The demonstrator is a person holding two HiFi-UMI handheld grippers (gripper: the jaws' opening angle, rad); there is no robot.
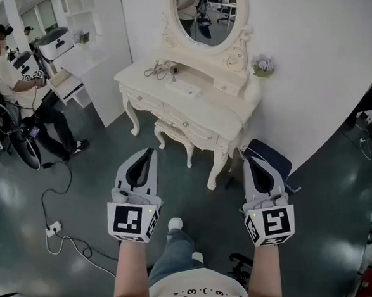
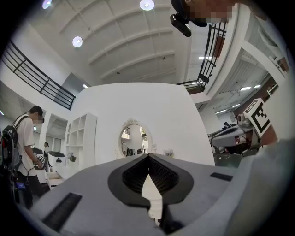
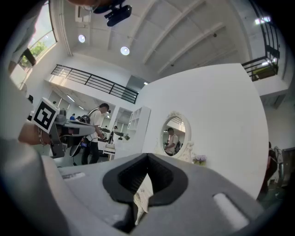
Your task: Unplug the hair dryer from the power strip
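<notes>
Far left, a person (image 1: 6, 78) stands by white shelving. On the dark floor below, a white floor extension block (image 1: 53, 229) lies with a looping cable.

Your left gripper (image 1: 149, 152) is clenched: tips meet, nothing between them. It is held out in the air, aimed toward the dressing table (image 1: 199, 115) and well apart from it.

On the tabletop's back left part lies the hair dryer (image 1: 173, 69), small and dark, with its cord bunched beside it. I can't tell the plug from here. The white power strip (image 1: 183, 88) lies just in front of it. An oval mirror (image 1: 207, 13) rises behind, and a stool (image 1: 172, 134) is tucked under the table.

Your right gripper (image 1: 248, 159) is clenched too, empty, level, also short of the table. A flower pot (image 1: 263, 65) sits at the table's right end.
</notes>
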